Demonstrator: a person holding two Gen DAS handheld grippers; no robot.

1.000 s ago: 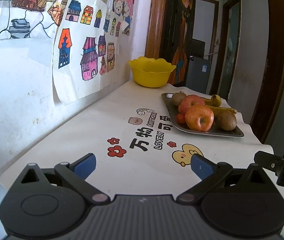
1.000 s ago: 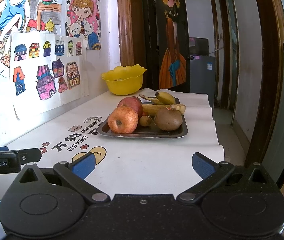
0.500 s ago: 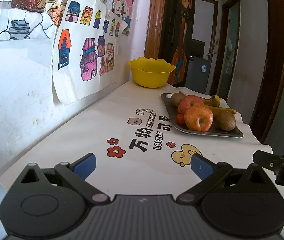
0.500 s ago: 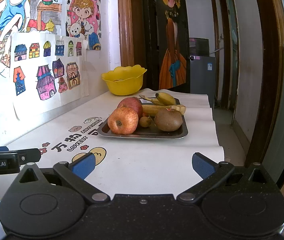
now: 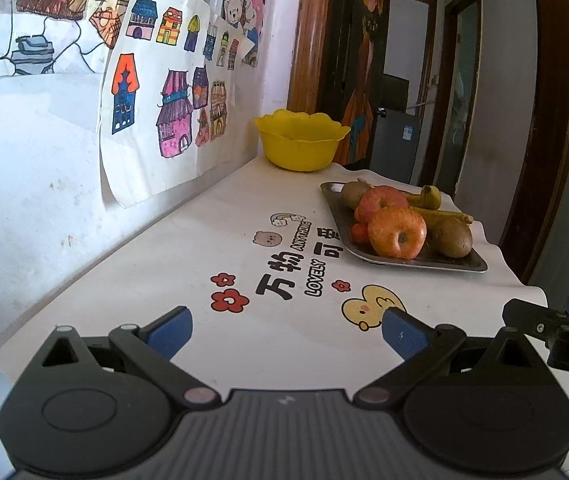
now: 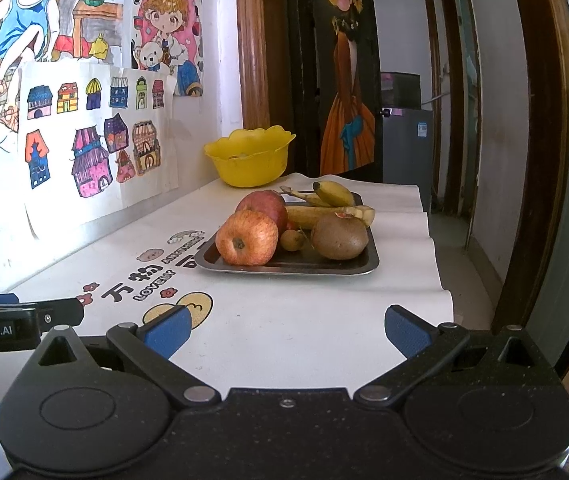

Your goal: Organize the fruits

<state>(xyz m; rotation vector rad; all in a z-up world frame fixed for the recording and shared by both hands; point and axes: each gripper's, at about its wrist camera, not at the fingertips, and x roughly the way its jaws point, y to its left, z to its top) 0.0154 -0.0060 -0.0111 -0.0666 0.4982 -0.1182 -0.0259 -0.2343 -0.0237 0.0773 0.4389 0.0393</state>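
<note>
From the left wrist, the left gripper point(image 5: 286, 330) is hovering with fingers spread, empty, near the table point(image 5: 188, 256) edge; fruit is sitting on a tray point(image 5: 436, 262) far right. From the right wrist, the right gripper point(image 6: 284, 330) is gaping empty, the tray point(image 6: 284, 269) lying ahead, a yellow bowl point(image 6: 250, 158) beyond it.

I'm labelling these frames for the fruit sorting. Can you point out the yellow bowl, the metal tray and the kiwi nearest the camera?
yellow bowl point(image 6: 249, 164): right wrist view, on its outer front wall.
metal tray point(image 6: 284, 269): right wrist view, on its near rim.
kiwi point(image 6: 338, 236): right wrist view, on the middle of its brown skin.
</note>
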